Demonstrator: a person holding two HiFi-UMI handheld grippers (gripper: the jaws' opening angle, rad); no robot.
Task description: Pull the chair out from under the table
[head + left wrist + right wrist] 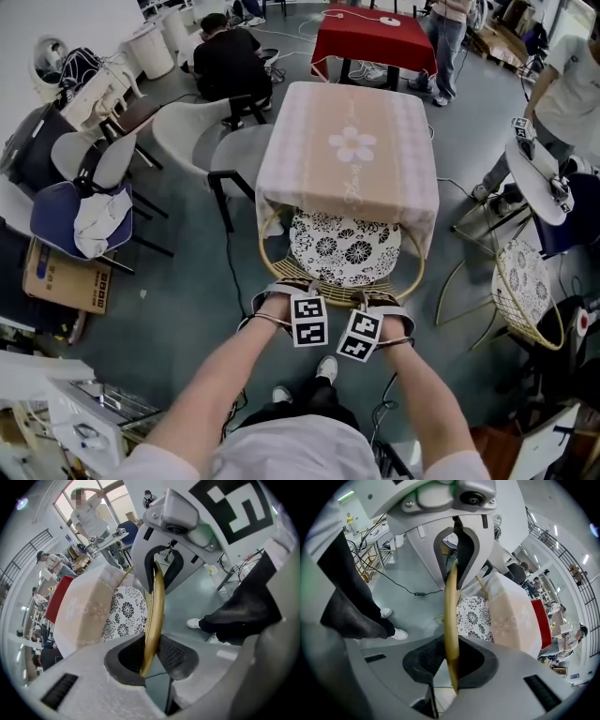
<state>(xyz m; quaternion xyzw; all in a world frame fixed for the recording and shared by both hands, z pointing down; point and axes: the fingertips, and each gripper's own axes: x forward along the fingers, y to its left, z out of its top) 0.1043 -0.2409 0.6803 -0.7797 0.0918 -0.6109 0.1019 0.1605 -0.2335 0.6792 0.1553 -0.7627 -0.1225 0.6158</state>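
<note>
The chair has a gold wire frame and a black-and-white flowered cushion (345,248). It stands tucked under the table (349,141), which wears a pink cloth with a flower print. Its curved back rim (337,298) faces me. My left gripper (291,292) and right gripper (380,298) sit side by side on that rim, pointing steeply down. In the left gripper view the gold rim (154,611) runs between the dark pads of the left gripper (151,656), which press on it. The right gripper (451,663) clamps the rim (450,611) the same way.
A white chair (187,131) stands left of the table, a second wire chair (525,281) to the right. A red-clothed table (370,33) and people stand beyond. A blue-cushioned chair (80,211) and a cardboard box (66,277) sit far left. My shoe (326,368) is behind the chair.
</note>
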